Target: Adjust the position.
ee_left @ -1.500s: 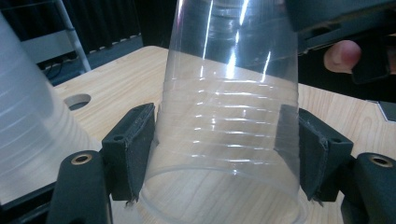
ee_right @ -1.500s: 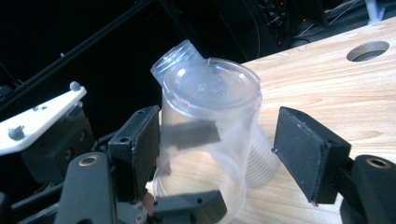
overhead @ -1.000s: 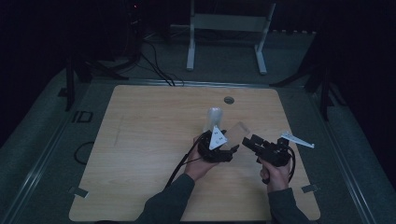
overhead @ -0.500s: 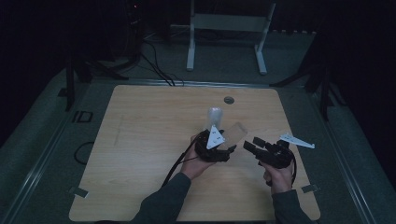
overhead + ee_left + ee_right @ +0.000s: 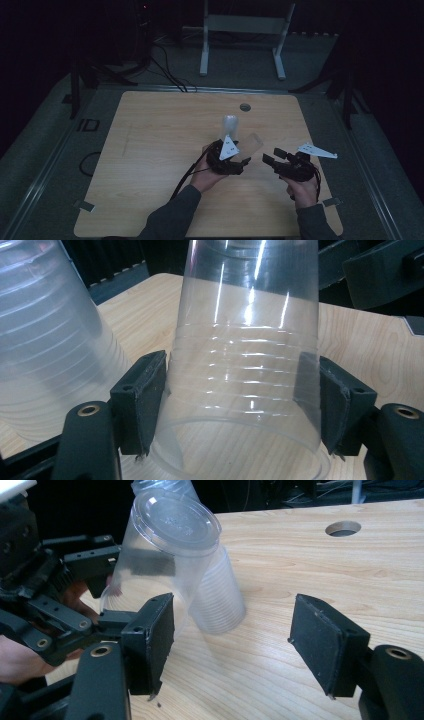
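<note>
Gripping a clear cup (image 5: 245, 365) near its rim, the left gripper (image 5: 227, 159) sits at table centre; a cup stack (image 5: 212, 600) stands at its 12 o'clock. Right gripper (image 5: 285, 165), at 3 o'clock, jaws apart, empty.

Surroundings of the work table, dimly lit

A light wooden table (image 5: 150, 145) is seen with a round hole (image 5: 245, 107) near its far edge. Beyond it, on the grey floor, a white two-legged frame (image 5: 243, 30) is set, with black cables (image 5: 162, 65) trailing at its left. A dark stand (image 5: 80, 75) is placed off the table's far left corner.
</note>
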`<state>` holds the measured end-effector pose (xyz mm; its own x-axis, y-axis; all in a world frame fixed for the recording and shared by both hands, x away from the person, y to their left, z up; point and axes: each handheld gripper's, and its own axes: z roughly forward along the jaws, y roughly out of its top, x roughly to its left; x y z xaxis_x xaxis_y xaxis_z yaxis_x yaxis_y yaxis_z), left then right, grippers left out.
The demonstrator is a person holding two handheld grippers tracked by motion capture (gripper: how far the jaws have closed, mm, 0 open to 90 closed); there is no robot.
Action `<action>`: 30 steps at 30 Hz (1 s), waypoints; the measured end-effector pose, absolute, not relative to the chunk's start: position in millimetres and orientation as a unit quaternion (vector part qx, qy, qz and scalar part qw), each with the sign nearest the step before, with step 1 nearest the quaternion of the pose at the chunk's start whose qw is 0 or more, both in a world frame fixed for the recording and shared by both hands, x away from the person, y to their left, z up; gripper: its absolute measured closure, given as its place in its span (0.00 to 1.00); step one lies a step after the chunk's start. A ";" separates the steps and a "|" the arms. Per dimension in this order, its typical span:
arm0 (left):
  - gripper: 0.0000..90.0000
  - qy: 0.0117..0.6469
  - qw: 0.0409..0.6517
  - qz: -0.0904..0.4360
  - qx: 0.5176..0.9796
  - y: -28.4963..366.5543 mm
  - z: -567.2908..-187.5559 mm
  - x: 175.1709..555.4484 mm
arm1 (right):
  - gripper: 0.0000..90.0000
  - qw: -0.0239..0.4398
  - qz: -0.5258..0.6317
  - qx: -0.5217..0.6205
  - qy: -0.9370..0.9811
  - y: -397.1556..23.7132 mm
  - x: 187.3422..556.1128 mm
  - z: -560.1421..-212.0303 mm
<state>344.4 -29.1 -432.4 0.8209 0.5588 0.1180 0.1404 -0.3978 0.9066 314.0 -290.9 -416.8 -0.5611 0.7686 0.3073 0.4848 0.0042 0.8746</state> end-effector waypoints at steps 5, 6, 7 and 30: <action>0.34 0.213 0.504 0.205 0.811 -28.6 -431.8 343.1 | 0.38 0.142 0.531 0.445 0.707 -291.1 313.0 -415.1; 0.34 0.212 0.504 0.203 0.812 -28.5 -431.8 343.1 | 0.37 0.145 0.528 0.445 0.709 -291.2 312.8 -414.7; 0.34 0.210 0.501 0.204 0.815 -28.3 -431.8 343.3 | 0.37 0.148 0.525 0.445 0.710 -291.5 312.6 -414.4; 0.34 0.188 0.486 0.185 0.833 -25.2 -432.8 341.6 | 0.41 0.179 0.477 0.409 0.757 -289.3 306.5 -406.2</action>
